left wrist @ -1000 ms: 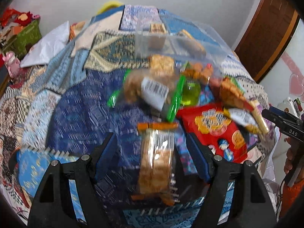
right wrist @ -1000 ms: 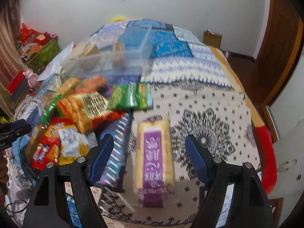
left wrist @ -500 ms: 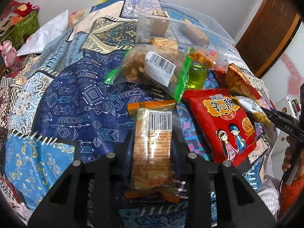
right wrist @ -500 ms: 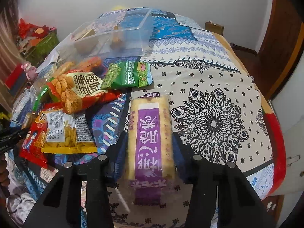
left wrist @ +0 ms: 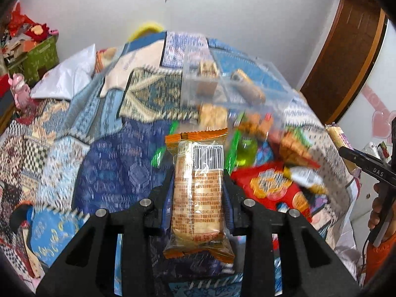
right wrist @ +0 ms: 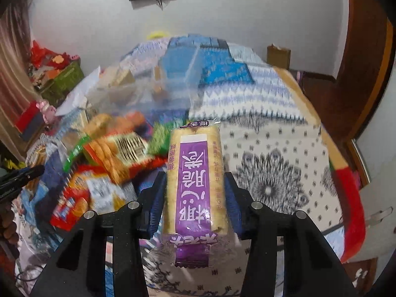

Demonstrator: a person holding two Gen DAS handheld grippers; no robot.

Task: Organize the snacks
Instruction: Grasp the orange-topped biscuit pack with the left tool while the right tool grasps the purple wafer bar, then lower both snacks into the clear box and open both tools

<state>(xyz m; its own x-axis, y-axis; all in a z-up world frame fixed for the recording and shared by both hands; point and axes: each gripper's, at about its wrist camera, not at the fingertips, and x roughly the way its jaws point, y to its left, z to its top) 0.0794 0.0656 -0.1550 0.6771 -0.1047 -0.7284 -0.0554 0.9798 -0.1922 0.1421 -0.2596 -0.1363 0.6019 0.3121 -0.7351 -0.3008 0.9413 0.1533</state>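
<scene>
My left gripper (left wrist: 198, 188) is shut on an orange-ended cracker pack (left wrist: 198, 190) and holds it lifted above the patterned bed. My right gripper (right wrist: 195, 193) is shut on a purple-labelled biscuit pack (right wrist: 195, 178), also lifted. A clear plastic box (left wrist: 222, 86) with a few snacks inside stands farther back; it also shows in the right wrist view (right wrist: 158, 84). A pile of loose snack bags lies in front of it, among them a red bag (left wrist: 269, 188) and an orange-red bag (right wrist: 118, 153).
The bed is covered with a blue patchwork cloth (left wrist: 111, 163) and a white mandala cloth (right wrist: 272, 173). A white pillow (left wrist: 66, 79) and a green box (left wrist: 42, 57) are at the left. A brown door (left wrist: 346, 61) is at the right.
Both grippers closed on their packs and then lifted them off the bed; the views now tilt up toward the wall and the clear box.
</scene>
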